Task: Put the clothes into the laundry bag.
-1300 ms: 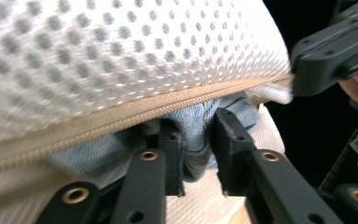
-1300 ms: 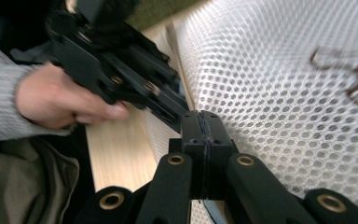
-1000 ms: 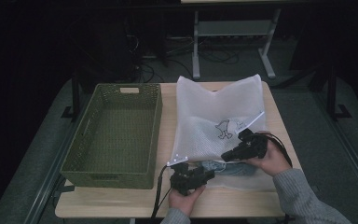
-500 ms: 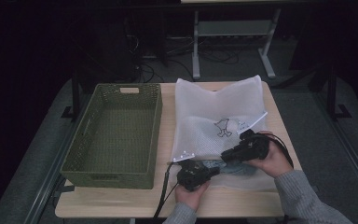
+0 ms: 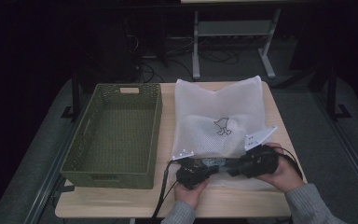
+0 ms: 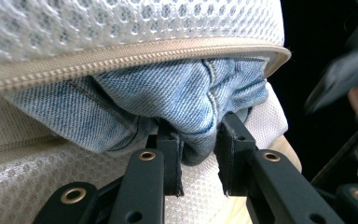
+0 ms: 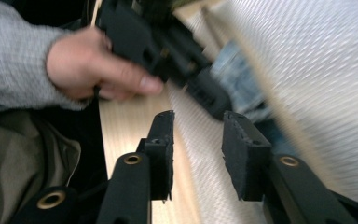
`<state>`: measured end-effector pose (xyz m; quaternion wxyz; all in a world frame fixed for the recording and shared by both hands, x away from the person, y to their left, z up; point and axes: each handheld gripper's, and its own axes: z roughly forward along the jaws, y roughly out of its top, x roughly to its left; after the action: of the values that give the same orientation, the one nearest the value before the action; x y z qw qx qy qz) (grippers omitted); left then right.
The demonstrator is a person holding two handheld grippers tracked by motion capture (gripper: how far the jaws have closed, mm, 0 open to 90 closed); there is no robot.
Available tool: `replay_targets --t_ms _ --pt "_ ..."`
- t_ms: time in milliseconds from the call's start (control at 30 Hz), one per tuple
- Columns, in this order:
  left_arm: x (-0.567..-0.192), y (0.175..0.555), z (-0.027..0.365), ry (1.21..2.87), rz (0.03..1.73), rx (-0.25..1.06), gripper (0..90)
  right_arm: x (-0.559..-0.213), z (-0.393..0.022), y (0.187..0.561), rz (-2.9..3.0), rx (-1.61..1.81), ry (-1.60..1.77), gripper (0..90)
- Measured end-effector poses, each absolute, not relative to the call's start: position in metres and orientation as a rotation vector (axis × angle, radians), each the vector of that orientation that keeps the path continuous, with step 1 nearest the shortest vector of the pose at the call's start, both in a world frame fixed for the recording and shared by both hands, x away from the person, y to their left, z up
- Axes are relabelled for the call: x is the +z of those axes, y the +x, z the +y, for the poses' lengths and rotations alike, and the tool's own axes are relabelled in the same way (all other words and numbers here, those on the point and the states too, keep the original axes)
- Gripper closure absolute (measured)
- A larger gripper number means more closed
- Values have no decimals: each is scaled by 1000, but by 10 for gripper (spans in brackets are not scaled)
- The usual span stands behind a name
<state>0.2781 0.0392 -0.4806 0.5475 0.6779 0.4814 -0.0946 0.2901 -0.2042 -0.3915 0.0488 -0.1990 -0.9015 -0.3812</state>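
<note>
Counter [image 5: 279,121], high view: white mesh laundry bag [image 5: 223,112] lies flat at centre right of frame, open zipped edge toward the bottom. Empty green basket [image 5: 116,135] sits just beside it at left, apart from both hands.

Denim garment [image 6: 168,102], pale blue, bulges out of the bag's mouth under the beige zipper [image 6: 121,53]. In the high view it shows as a small blue patch at the bag's lower edge, between the two tools.

Left tool [image 6: 198,158]: jaws spread, a fold of denim hanging between them. The pads flank the cloth, but it is unclear whether they bite it yet. Seen in the high view at lower centre.

Right tool [image 7: 196,149]: jaws spread, holding nothing, hovering over the mesh near the bag's edge. View blurred. The left hand [image 7: 93,70] and its tool appear in the upper left of that view.

Judgement: the step looks like working the denim through the bag's mouth, though direction in or out cannot be read.

To do it well:
- Take a thick fold of denim only, keeping mesh and zipper tape out of the jaws.
- Let the right tool pin or lift the zipper edge so the mouth stays wide.
- Move the cloth along the opening, not across the zipper teeth, to avoid snagging.
</note>
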Motion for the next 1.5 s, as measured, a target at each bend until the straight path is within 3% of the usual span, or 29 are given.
replay_targets --t_ms 300,633,767,833,967,1500 --pt "-481 280 38 1605 1150 -226 732 -433 -189 283 -2793 -1005 -581 575" --pt "-480 283 37 1601 1168 -223 734 -452 -171 283 -2937 -878 -562 580" --pt "-480 285 37 1604 1176 -224 726 -455 -171 280 -2980 -914 -606 687" --pt "-482 287 37 1602 1189 -240 722 -455 -170 281 -2983 -902 -625 828" --pt "-485 290 36 1595 1210 -220 736 -454 -170 283 -2968 -883 -637 888" --pt "-479 305 39 1532 1307 -101 745 -454 -178 263 -2855 -824 -517 896"
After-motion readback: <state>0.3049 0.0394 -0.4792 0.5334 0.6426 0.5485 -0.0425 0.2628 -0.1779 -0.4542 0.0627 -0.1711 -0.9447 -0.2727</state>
